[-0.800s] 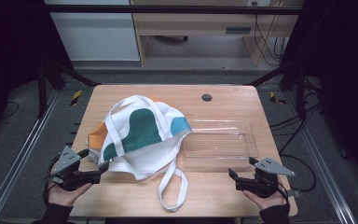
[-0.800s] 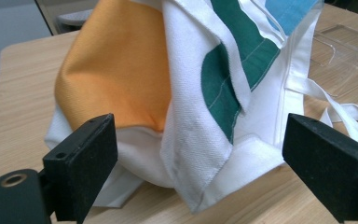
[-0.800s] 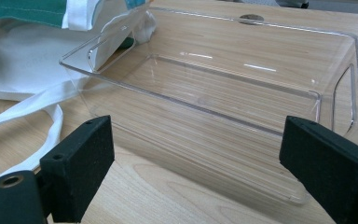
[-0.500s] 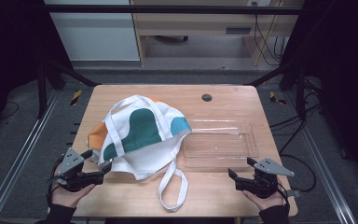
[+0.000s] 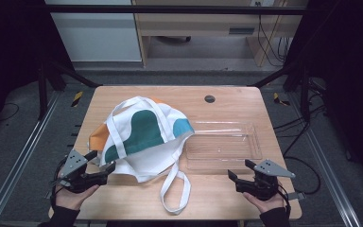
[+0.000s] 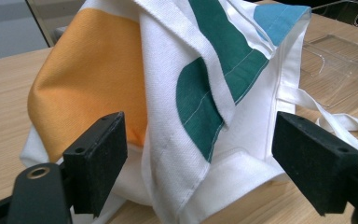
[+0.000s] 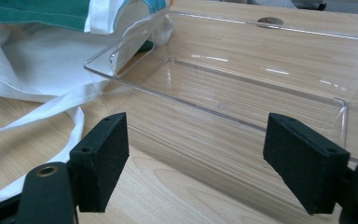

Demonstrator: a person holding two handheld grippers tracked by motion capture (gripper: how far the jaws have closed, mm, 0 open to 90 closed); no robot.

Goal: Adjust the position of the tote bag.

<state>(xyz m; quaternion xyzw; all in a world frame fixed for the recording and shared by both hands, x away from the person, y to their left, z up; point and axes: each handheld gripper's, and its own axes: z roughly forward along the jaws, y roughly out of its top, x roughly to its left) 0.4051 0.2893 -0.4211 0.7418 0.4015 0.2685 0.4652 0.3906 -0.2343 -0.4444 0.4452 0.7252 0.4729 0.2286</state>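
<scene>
A white tote bag (image 5: 144, 137) with green, orange and blue patches is lying crumpled on the wooden table (image 5: 227, 101), and every place here is being given from that bag; its long white strap (image 5: 175, 187) is looping off the bag's near edge toward the person; a clear plastic tray (image 5: 224, 144) is sitting just beside the bag on its right, the bag's blue corner overlapping the tray's left rim; a small dark round hole (image 5: 210, 99) is showing in the table beyond the bag, toward the far right.

The left gripper (image 5: 105, 171) is sitting at the bag's near left corner, its jaws standing spread and pointing into the cloth; in the left gripper view the bag (image 6: 200, 93) is lying between the wide-apart pads (image 6: 98, 161), which are not pressing on it.

The right gripper (image 5: 230, 176) is resting well apart from the bag, near the tray's front edge, its jaws likewise standing spread; in the right gripper view they are framing the tray (image 7: 261, 93) and pinching nothing.
</scene>
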